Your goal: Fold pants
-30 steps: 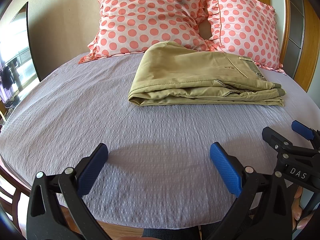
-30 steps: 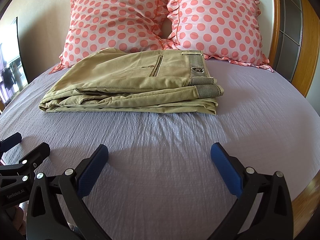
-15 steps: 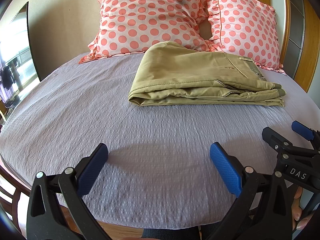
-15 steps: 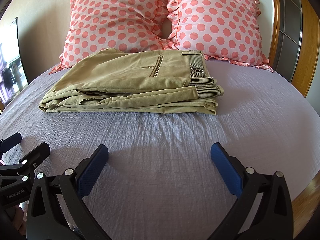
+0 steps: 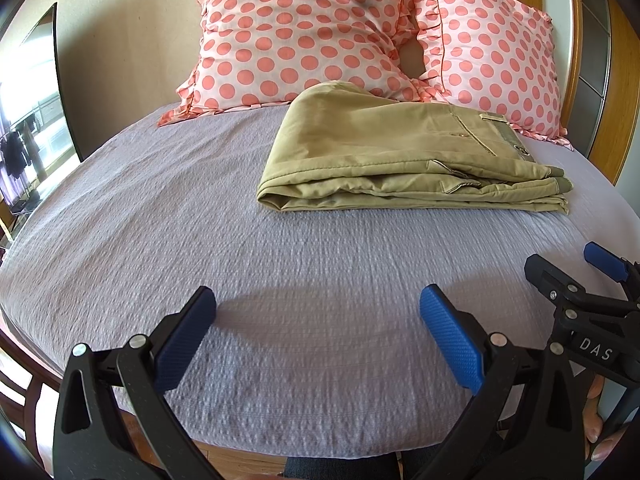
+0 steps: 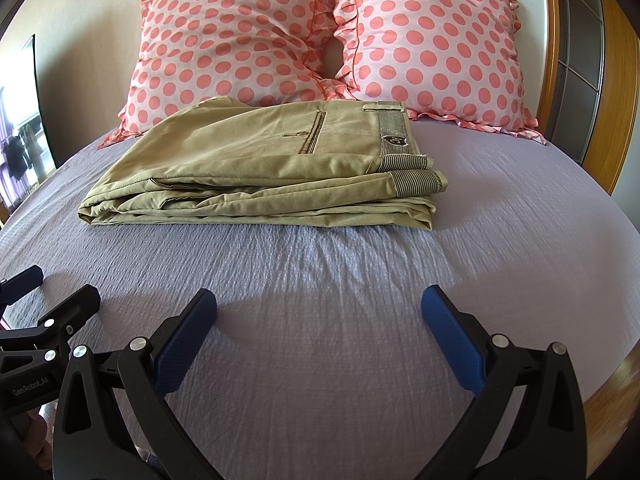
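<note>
Khaki pants (image 6: pixel 256 172) hiding lower edges of polka-dot pillows (image 6: pixel 320 36). Right gripper (image 5: pixel 576 272) getting cut off by frame edge in left wrist view. Window scene (image 5: pixel 24 136) blurring, unreadable.

You see khaki pants (image 6: pixel 256 168) with a striped waistband, a lavender sheet (image 6: pixel 360 300), and pink coral-dotted pillows (image 6: pixel 240 36).

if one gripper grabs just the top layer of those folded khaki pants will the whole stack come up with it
Probably not. The khaki pants lie in several loose layers with nothing binding them, so the top layer would likely peel off and drape. The cloth looks soft and creased, so floppy rather than stiff. On the crinkled lavender sheet, a push would likely bunch them more than slide them.
</note>
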The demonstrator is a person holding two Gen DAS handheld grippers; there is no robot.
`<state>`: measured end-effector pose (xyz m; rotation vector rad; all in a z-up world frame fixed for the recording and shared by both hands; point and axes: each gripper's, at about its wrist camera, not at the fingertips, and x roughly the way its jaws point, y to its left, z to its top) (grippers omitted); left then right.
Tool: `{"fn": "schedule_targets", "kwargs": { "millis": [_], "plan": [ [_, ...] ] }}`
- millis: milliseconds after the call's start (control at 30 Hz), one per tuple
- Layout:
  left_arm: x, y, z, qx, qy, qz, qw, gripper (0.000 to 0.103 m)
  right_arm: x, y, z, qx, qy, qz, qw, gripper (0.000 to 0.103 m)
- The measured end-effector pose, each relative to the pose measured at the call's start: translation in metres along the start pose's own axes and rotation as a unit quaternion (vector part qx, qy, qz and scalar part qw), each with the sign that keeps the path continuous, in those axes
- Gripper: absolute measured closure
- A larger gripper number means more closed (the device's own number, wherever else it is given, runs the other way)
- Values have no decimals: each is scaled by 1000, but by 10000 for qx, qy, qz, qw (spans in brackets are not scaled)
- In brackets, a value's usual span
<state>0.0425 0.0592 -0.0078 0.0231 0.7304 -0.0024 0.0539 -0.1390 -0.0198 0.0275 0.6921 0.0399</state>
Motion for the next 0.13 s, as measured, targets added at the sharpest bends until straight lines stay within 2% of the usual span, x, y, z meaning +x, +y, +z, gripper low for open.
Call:
{"fn": "schedule_targets", "kwargs": {
  "millis": [133],
  "plan": [
    [0, 0, 0, 2, -3, 2, 10000, 2, 0, 0, 0, 1, -1, -2, 10000, 1]
  ]
}}
